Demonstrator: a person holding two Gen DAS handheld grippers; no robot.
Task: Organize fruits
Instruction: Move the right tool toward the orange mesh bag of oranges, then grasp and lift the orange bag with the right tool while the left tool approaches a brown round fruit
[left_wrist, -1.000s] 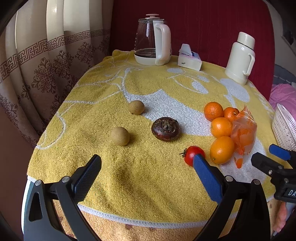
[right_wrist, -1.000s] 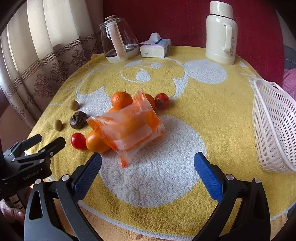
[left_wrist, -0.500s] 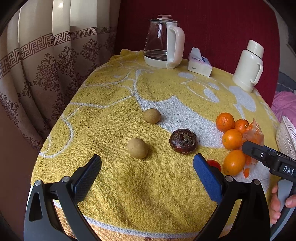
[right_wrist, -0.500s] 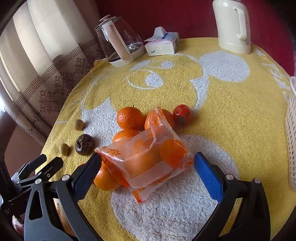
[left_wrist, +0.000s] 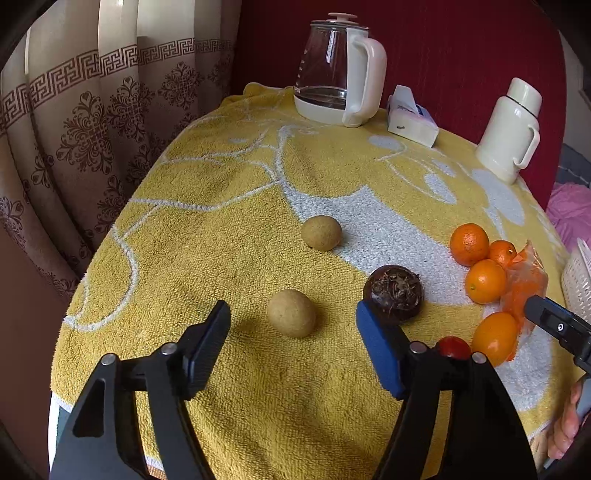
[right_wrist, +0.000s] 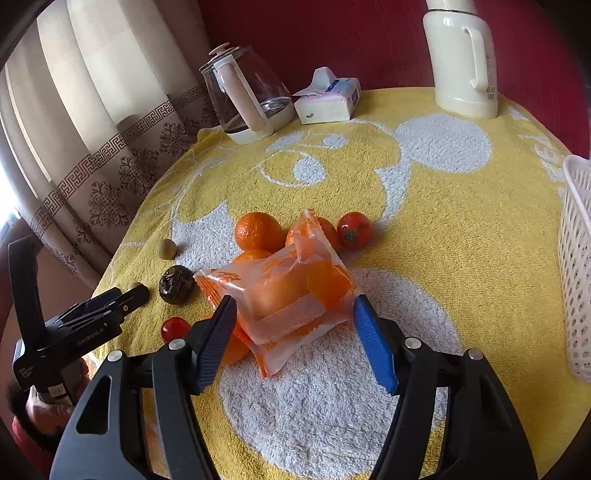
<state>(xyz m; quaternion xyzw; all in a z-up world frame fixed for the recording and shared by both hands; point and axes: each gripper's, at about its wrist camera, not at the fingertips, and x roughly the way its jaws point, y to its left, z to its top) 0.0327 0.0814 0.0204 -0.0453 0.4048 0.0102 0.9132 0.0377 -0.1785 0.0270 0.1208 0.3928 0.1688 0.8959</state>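
Note:
On the yellow towel, my left gripper (left_wrist: 293, 332) is open, its jaws either side of a tan round fruit (left_wrist: 291, 313) just ahead. A second tan fruit (left_wrist: 320, 232) and a dark brown fruit (left_wrist: 393, 293) lie beyond. Several oranges (left_wrist: 469, 244) and a small red tomato (left_wrist: 452, 347) lie to the right. My right gripper (right_wrist: 293, 325) is open, its jaws flanking an orange plastic packet (right_wrist: 284, 295) that rests on the oranges (right_wrist: 258, 230). Another tomato (right_wrist: 354, 229) sits behind the packet.
A white mesh basket (right_wrist: 576, 266) stands at the right edge. A glass kettle (left_wrist: 338, 70), a tissue box (left_wrist: 412, 118) and a cream thermos (left_wrist: 511, 129) stand at the back. Curtains hang on the left past the table's edge.
Both grippers have moved forward: the left one toward the near tan fruit, the right one up to the orange packet. Both stay open.

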